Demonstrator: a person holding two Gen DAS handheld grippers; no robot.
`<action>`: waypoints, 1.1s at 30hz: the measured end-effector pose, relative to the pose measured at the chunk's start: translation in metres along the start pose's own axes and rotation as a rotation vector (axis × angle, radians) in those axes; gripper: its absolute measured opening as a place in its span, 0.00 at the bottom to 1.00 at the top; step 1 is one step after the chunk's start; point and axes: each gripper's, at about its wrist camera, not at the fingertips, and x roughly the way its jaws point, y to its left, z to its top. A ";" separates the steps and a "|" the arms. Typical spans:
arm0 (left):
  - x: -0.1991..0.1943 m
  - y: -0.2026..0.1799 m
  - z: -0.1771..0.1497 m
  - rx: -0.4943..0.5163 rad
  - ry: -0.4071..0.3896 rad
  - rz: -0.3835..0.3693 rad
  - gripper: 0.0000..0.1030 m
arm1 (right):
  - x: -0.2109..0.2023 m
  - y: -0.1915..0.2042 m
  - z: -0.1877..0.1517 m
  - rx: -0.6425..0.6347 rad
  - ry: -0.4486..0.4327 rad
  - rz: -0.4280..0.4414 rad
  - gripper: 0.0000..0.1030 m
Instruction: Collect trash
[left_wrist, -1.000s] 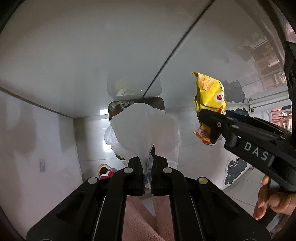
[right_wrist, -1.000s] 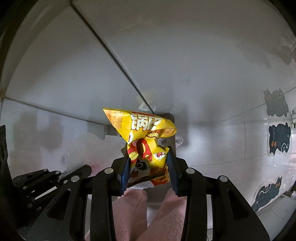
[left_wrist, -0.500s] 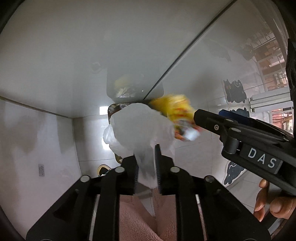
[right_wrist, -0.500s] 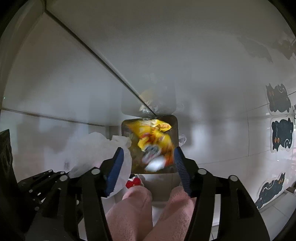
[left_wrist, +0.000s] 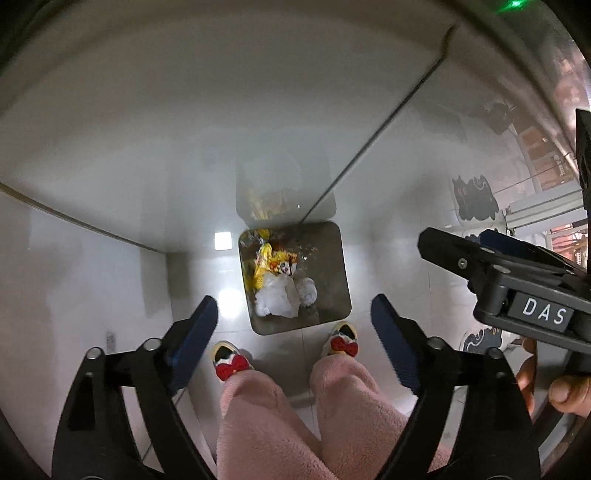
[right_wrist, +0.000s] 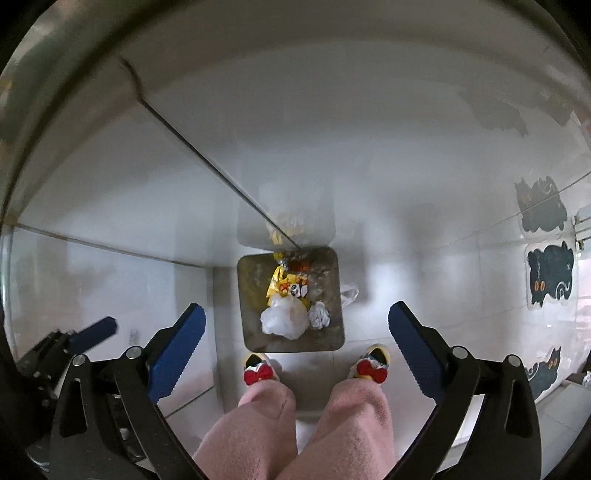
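Left hand-held gripper (left_wrist: 291, 330): its jaws have just been opening and now stand wide apart, with nothing between them

Right hand-held gripper (right_wrist: 295, 332): its jaws have just been opening too, and they are wide apart and empty

Trash bin (right_wrist: 251, 295): a square bin on the floor, right below both grippers, just in front of the person's slippers (right_wrist: 371, 363)

Yellow snack bag (right_wrist: 284, 286): it lies inside the bin, toward the far side, crumpled

White plastic bag (right_wrist: 282, 319): it lies inside the bin on the near side, touching the yellow snack bag

Small white paper ball (right_wrist: 319, 314): it sits in the bin just beside the white plastic bag

Which way the trash lies: straight down from both grippers, well apart from the blue pads (left_wrist: 192, 332), so no trash is held now

Long way of the pile: the yellow snack bag and the white plastic bag make a line from the far side of the bin to the near side

Which hand is nearer: both hang over the bin about the same, I cannot tell one as closer

Step in hand: I think the drop is done, both pieces are in the bin

Next move: I think both hands need to lift away and go look for more trash, and none shows on the floor near the bin
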 end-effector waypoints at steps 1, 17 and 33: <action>-0.010 0.000 -0.001 0.002 -0.014 0.002 0.82 | -0.006 0.000 0.001 -0.004 -0.008 0.002 0.97; -0.152 -0.001 0.015 0.016 -0.221 0.053 0.92 | -0.152 0.007 0.021 -0.077 -0.254 0.007 0.97; -0.294 -0.013 0.036 0.022 -0.520 0.127 0.92 | -0.286 0.021 0.039 -0.119 -0.547 -0.054 0.97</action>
